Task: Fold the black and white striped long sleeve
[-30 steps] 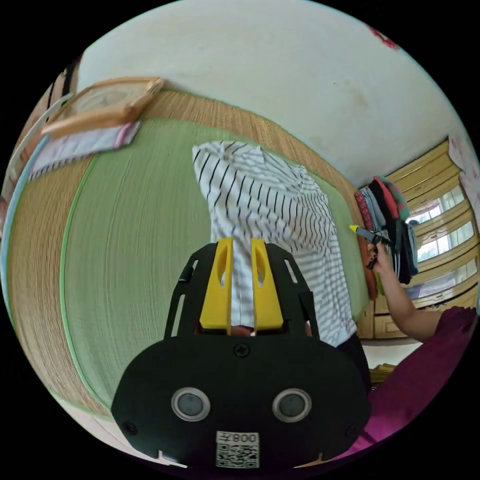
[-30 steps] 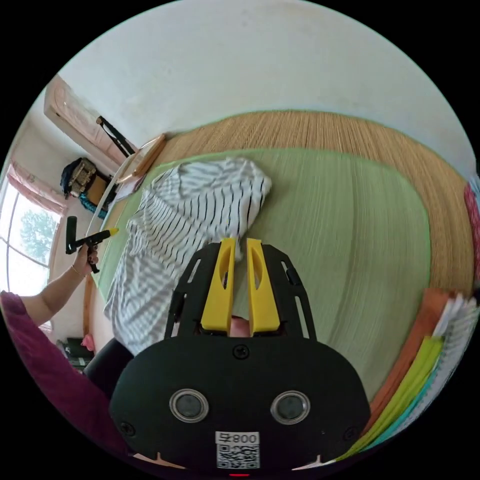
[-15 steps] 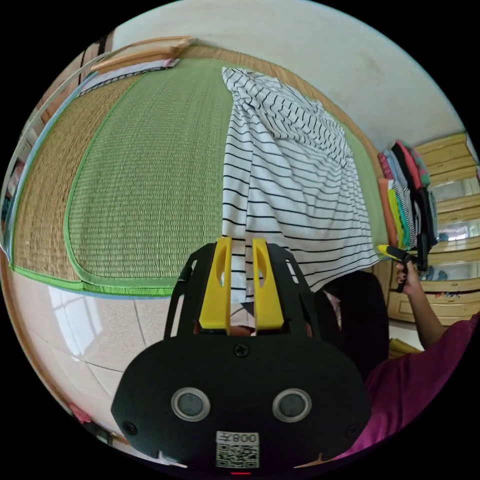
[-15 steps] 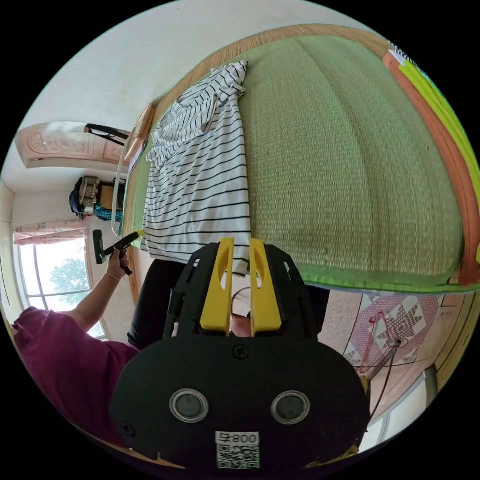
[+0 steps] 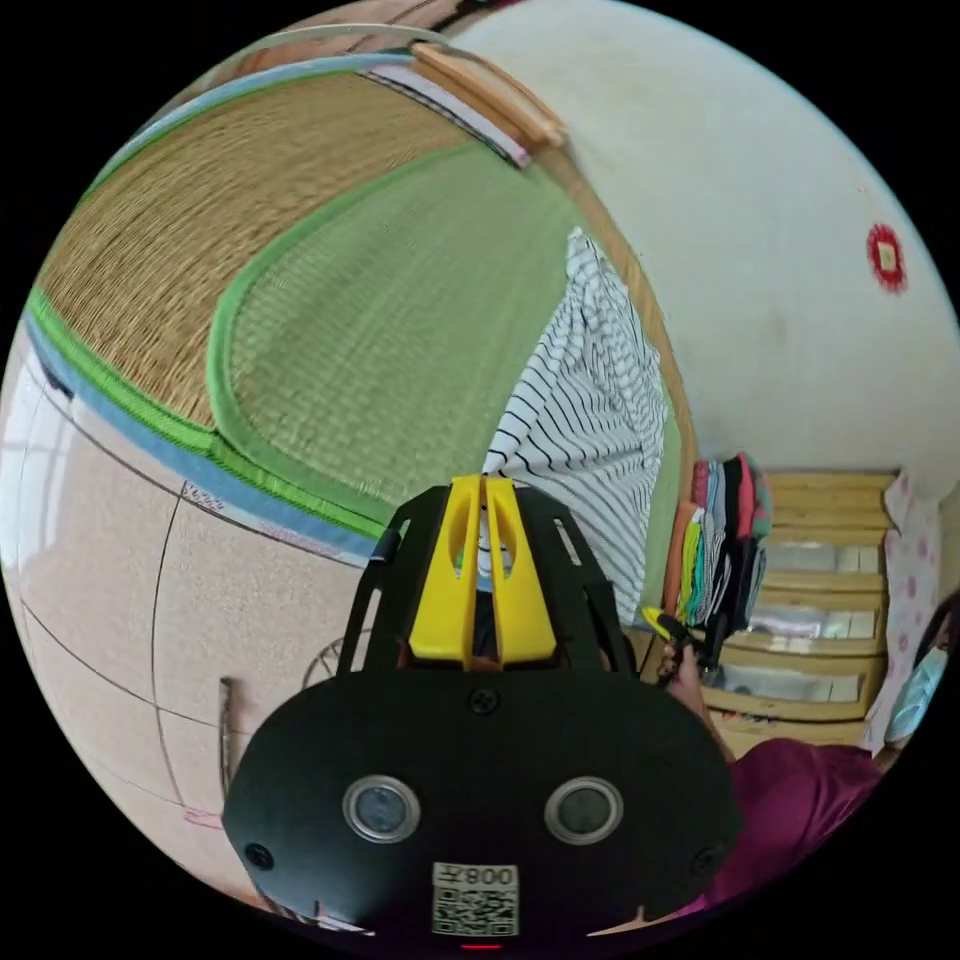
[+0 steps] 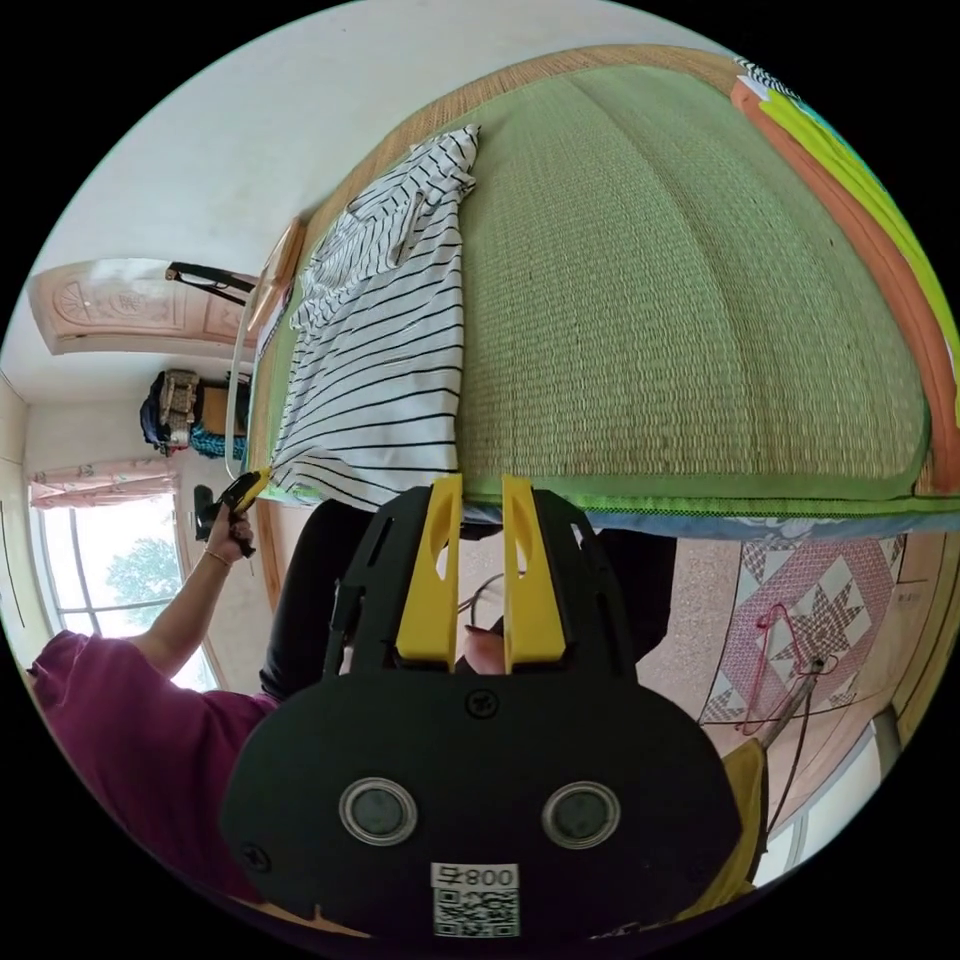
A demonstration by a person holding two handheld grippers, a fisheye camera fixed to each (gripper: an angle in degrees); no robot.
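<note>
1. The black and white striped long sleeve shirt [image 6: 380,350] is lying spread flat on the green woven mat [image 6: 680,300]. It is running along one side edge of the mat, with its hem reaching the mat's near edge and its collar end pointing toward the far edge by the wall.
2. In the left gripper view, the shirt [image 5: 590,420] is sitting close to the mat's [image 5: 380,320] far edge, just beside a stack of folded colourful clothes [image 5: 720,540].
3. The left gripper [image 5: 483,485] is clenching, its yellow jaws drawn almost together and pinching the near corner of the shirt's hem at the mat's edge. In the right gripper view the left gripper [image 6: 248,487] is touching that same corner, held in a person's hand [image 6: 225,525].
4. The right gripper [image 6: 480,490] is standing released, its yellow jaws parted and nothing between them, hovering at the mat's near edge just beside the hem.
5. A pink wire hanger [image 6: 775,650] is lying on the patterned floor below the mat.
</note>
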